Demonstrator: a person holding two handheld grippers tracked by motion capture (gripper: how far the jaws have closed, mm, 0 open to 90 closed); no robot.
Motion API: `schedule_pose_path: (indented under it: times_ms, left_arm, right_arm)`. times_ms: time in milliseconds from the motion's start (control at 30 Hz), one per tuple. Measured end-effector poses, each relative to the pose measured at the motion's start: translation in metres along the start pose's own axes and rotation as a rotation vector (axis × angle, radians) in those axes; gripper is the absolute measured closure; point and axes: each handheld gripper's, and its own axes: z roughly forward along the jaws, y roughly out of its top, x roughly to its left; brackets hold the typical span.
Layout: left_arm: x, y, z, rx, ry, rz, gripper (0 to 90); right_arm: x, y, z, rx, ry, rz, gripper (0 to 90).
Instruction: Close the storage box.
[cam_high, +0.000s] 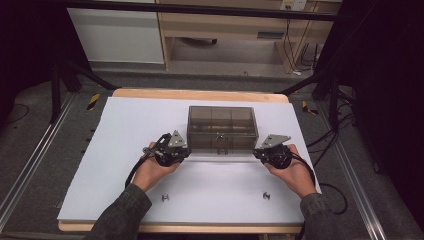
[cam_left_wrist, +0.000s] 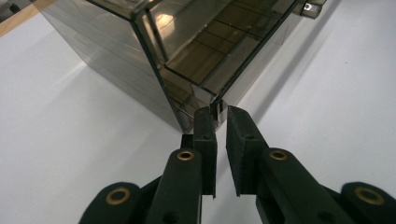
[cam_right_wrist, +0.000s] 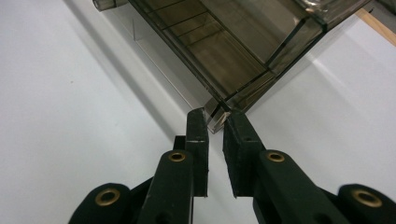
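**Gripping both front corners of the smoked plastic box**

Sitting near the middle of the white worktop (cam_high: 125, 165), the box (cam_high: 222, 127) is resting flat with its clear lid hanging open at the front. The left gripper (cam_left_wrist: 220, 116) is pinching the lid's corner edge between narrow jaws. The right gripper (cam_right_wrist: 215, 119) is clamping the opposite lid corner likewise. Two small metal spools (cam_high: 165, 198) are lying near the front edge, well apart from the box.

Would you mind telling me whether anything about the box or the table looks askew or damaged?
Nothing stands out. The smoked plastic box sits square on the white table, lid flat, both grippers pinching its front corners.
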Motion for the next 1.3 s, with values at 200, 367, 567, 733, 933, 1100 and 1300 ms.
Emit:
schedule_pose_path:
  times_ms: [200,367,567,733,933,1100,1300]
  left_arm:
    - [-0.009,-0.004,-0.006,0.004,-0.011,0.021,82.7]
    - [-0.016,-0.006,-0.011,0.009,-0.013,0.039,83.0]
    - [-0.021,-0.010,-0.015,0.004,-0.019,0.038,83.1]
    - [-0.024,-0.012,-0.018,0.004,-0.017,0.039,83.1]
    - [-0.027,-0.016,-0.021,-0.006,-0.026,0.038,83.1]
    - [-0.030,-0.017,-0.021,-0.002,-0.026,0.044,83.2]
    - [-0.032,-0.019,-0.019,0.002,-0.032,0.042,83.2]
  right_arm:
    - [0.006,-0.004,-0.007,0.003,0.017,-0.011,81.0]
    - [0.012,-0.007,-0.013,0.004,0.025,-0.016,81.0]
    - [0.018,-0.009,-0.017,0.007,0.028,-0.021,81.1]
    - [0.024,-0.010,-0.020,0.010,0.022,-0.014,81.2]
    - [0.030,-0.013,-0.023,0.009,0.024,-0.021,81.4]
    - [0.032,-0.015,-0.025,0.011,0.025,-0.022,81.6]
    - [0.033,-0.018,-0.023,0.016,0.023,-0.020,81.9]
